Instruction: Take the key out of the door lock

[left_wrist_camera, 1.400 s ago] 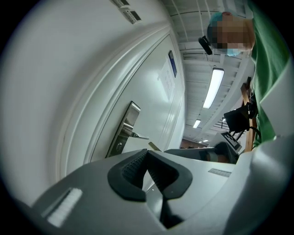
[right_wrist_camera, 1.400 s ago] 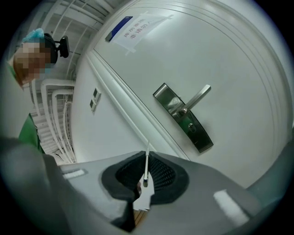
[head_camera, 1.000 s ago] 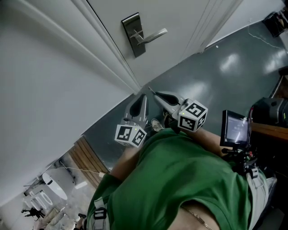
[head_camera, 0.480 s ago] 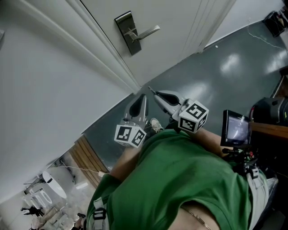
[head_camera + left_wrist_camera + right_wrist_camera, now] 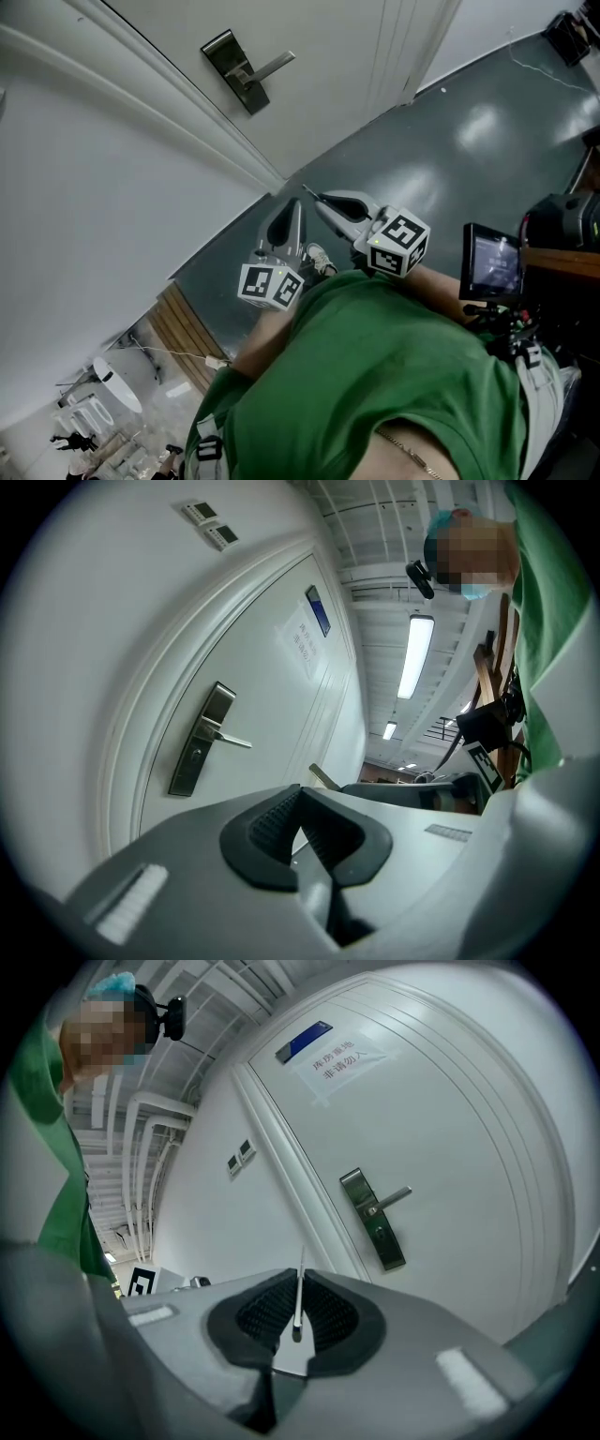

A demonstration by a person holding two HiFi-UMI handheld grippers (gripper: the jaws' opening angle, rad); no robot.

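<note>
All three views share the distant door lock (image 5: pixel 234 73).

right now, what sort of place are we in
Probably an indoor corridor in an office-type building: a white door with lever handle and paper notice, strip light overhead, smooth grey floor.

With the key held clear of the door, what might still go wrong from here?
The key is a thin strip pinched edge-on by the right gripper; it might twist or slip and fall to the floor. The left gripper, shut and empty, lies close beside the right; a bump might knock the key loose.
</note>
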